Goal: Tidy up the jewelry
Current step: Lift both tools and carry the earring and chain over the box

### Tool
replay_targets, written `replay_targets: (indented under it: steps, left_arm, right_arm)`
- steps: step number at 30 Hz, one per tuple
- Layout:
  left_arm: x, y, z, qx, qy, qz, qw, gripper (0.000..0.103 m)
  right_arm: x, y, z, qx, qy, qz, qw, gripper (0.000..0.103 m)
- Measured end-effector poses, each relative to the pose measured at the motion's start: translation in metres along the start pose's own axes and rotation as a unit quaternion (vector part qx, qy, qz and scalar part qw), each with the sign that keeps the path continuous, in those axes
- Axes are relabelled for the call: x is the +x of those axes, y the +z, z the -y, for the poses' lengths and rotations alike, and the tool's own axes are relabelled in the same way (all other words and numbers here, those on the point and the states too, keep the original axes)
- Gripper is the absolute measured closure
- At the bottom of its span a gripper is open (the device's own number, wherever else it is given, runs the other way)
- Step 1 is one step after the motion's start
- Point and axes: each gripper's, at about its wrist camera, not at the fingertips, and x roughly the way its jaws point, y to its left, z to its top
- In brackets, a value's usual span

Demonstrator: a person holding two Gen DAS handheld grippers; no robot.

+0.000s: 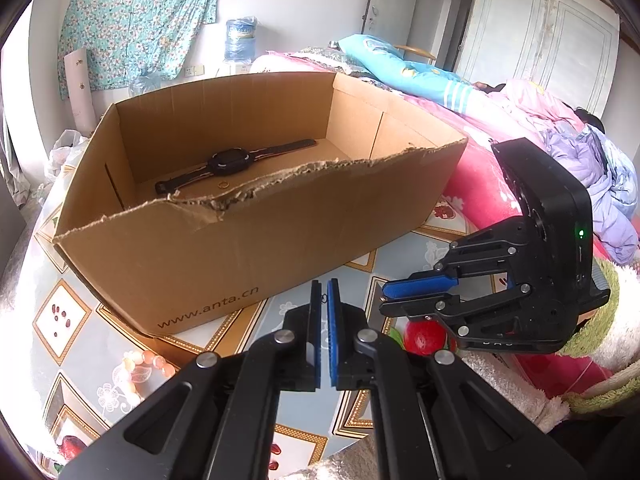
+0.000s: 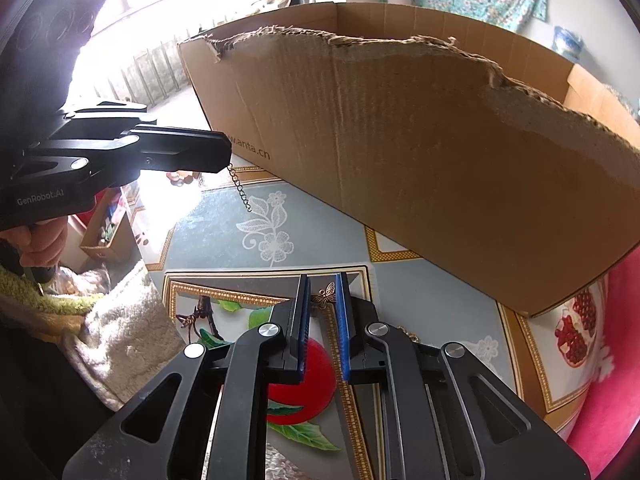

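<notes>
Cardboard box (image 2: 420, 152) beyond both claws

Pendant (image 2: 325, 295) half hidden between jaws

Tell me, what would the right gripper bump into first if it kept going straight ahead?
Probably the little butterfly charm between the right gripper fingers, then the patterned tablecloth. The cardboard box seems farther on.

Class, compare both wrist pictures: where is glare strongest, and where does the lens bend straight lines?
Right wrist view: window glare washes out the upper left behind the left gripper. Left wrist view: evenly lit, the cardboard box bows outward, corners darken.
</notes>
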Motion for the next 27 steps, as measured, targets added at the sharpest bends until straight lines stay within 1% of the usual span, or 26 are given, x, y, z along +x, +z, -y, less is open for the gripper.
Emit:
replay_targets:
  steps: [4, 6, 8, 10, 12, 15, 18, 20, 22, 25, 27]
  left_arm:
    - [-0.005, 0.001, 0.001, 0.001, -0.001, 0.003, 1.0, 0.101]
    - [-0.009, 0.003, 0.002, 0.001, -0.005, 0.008, 1.0, 0.101]
    - [-0.018, 0.007, 0.003, 0.003, -0.012, 0.015, 0.9998, 0.101]
    - [-0.031, 0.016, 0.004, 0.001, -0.031, 0.03, 0.9991, 0.101]
    - [-0.046, 0.027, 0.005, 0.003, -0.044, 0.047, 0.9979, 0.101]
    - [-0.067, 0.048, 0.002, 0.0, -0.065, 0.075, 0.995, 0.101]
    - [-0.074, 0.073, -0.005, -0.004, -0.08, 0.091, 0.9927, 0.101]
    - [-0.069, 0.088, -0.011, -0.014, -0.083, 0.084, 0.9928, 0.101]
    - [-0.056, 0.102, -0.018, -0.025, -0.085, 0.067, 0.9938, 0.101]
    - [-0.024, 0.118, -0.03, -0.061, -0.109, 0.022, 0.9919, 0.101]
    - [-0.003, 0.126, -0.031, -0.071, -0.114, -0.005, 0.9909, 0.101]
  right_arm:
    - [-0.005, -0.003, 0.0, 0.008, 0.002, 0.006, 1.0, 0.093]
    - [-0.017, -0.003, 0.004, 0.012, 0.004, 0.015, 1.0, 0.093]
    - [-0.037, -0.002, 0.012, 0.018, 0.009, 0.03, 0.999, 0.093]
    - [-0.056, 0.001, 0.012, 0.023, 0.015, 0.05, 0.998, 0.093]
    - [-0.079, 0.011, 0.014, 0.028, 0.025, 0.08, 0.996, 0.093]
    - [-0.108, 0.03, 0.02, 0.029, 0.029, 0.122, 0.992, 0.093]
    - [-0.123, 0.052, 0.035, 0.039, 0.024, 0.143, 0.989, 0.092]
    - [-0.124, 0.067, 0.049, 0.051, 0.025, 0.14, 0.989, 0.092]
    - [-0.115, 0.082, 0.063, 0.061, 0.018, 0.122, 0.991, 0.092]
    - [-0.095, 0.101, 0.08, 0.076, 0.004, 0.075, 0.994, 0.092]
    - [-0.081, 0.11, 0.094, 0.086, -0.004, 0.047, 0.995, 0.092]
